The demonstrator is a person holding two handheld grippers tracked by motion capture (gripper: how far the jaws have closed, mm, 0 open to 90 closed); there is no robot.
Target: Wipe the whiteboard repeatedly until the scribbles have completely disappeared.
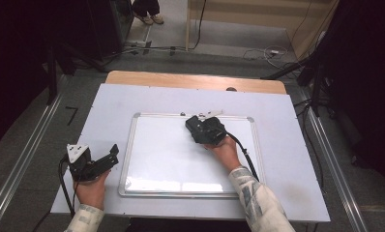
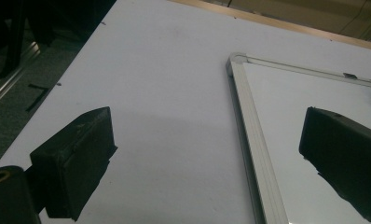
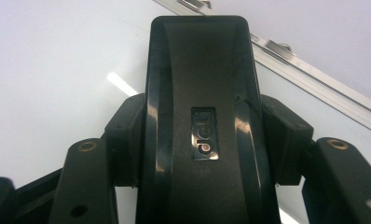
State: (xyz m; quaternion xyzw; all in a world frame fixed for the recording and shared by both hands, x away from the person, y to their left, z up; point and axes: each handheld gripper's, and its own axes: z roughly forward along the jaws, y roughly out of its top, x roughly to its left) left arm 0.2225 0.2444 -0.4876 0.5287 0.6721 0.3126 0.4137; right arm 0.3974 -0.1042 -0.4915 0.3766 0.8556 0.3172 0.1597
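White table [image 1: 297, 159] holds whiteboard [image 1: 171, 159]; right gripper [image 3: 200, 116] clamps black eraser [image 3: 202, 70] on it, left gripper [image 2: 207, 154] jaws apart beside frame.

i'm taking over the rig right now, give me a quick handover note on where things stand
Right gripper: shut on the black eraser, holding it over the upper middle of the whiteboard, near its top frame.
Left gripper: open, holds nothing, sits on the white table cover just left of the whiteboard's left frame.
Done: eraser is picked up and on the board; the visible board surface looks clean.
Left: probably finish any wiping, then set the eraser down. I can't tell whether the eraser touches the board.
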